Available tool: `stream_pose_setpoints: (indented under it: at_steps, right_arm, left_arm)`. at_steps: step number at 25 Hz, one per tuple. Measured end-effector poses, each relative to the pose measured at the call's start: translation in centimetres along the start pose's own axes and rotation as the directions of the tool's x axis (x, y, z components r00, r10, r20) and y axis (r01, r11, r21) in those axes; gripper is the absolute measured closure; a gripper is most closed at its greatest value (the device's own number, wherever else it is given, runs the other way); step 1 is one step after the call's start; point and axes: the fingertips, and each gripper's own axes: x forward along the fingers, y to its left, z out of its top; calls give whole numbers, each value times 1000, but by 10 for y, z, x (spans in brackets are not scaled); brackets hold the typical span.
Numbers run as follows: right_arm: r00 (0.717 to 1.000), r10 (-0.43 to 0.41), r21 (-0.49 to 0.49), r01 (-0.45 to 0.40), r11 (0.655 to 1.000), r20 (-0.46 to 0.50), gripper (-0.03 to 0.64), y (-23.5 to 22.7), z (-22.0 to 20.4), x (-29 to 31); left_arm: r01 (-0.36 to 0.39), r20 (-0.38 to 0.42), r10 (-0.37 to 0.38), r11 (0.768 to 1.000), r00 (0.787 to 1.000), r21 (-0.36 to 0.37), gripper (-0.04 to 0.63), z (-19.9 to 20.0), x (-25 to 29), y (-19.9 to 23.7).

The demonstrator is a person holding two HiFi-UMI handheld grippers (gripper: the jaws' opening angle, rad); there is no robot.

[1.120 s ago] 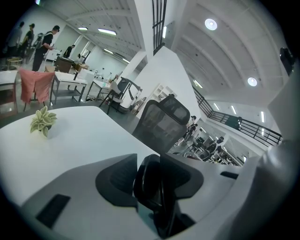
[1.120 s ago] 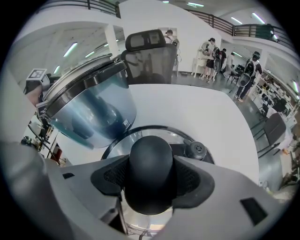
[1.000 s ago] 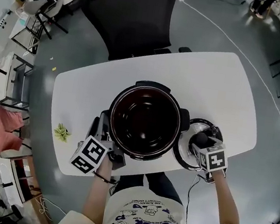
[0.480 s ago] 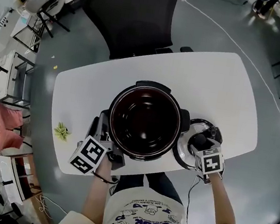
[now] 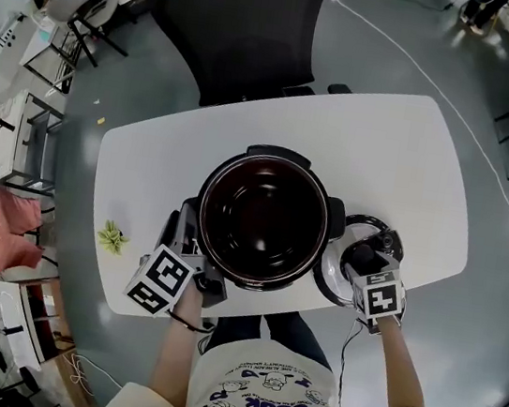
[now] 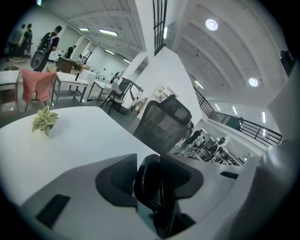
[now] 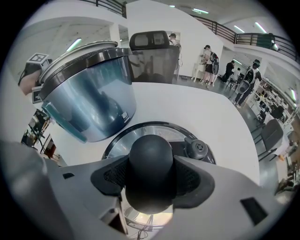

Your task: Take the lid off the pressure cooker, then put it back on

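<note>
White rounded table [image 5: 385,151]: the open black-and-steel pressure cooker [image 5: 264,216] stands at the middle of the front edge, pot uncovered.

The round steel lid with a black rim [image 5: 332,268] lies flat on the table just right of the cooker, toward the front-right corner, dome up. A small steam valve [image 7: 197,148] sits beside its knob.

Left gripper [image 5: 188,239]: jaws clamped on the cooker's black side handle [image 6: 151,187], on the side facing the table's left edge.

Right gripper [image 5: 365,261]: pointing steeply down, pads pressed against both sides of the lid's round black knob [image 7: 151,161].

A small green plant [image 5: 113,239] sits near the front-left corner.
</note>
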Motion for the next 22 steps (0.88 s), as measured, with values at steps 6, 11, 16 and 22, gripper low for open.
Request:
stream_pose_setpoints:
  at_steps: [6,11,16,22]
  right_arm:
    - [1000,-4,0,4,1000,22,319,2,-2,-2]
    - [995,-15,1,15,1000,103,294,5,8,-9]
    - [983,-31,33,25,999,180,265,4,30,-23]
    - [942,-108,86,85,993,317,279,-10,67,-61]
  left_arm:
    - [2,1,-2,1000,1000,-1,445,-1,-2,1]
    - [19,-1,-19,1000,1000,7,436,-3,-6,1]
    - [28,24,-30,998,999,61,399,0,-7,-4]
    - [35,75,-44,992,996,124,393,19,-17,-13]
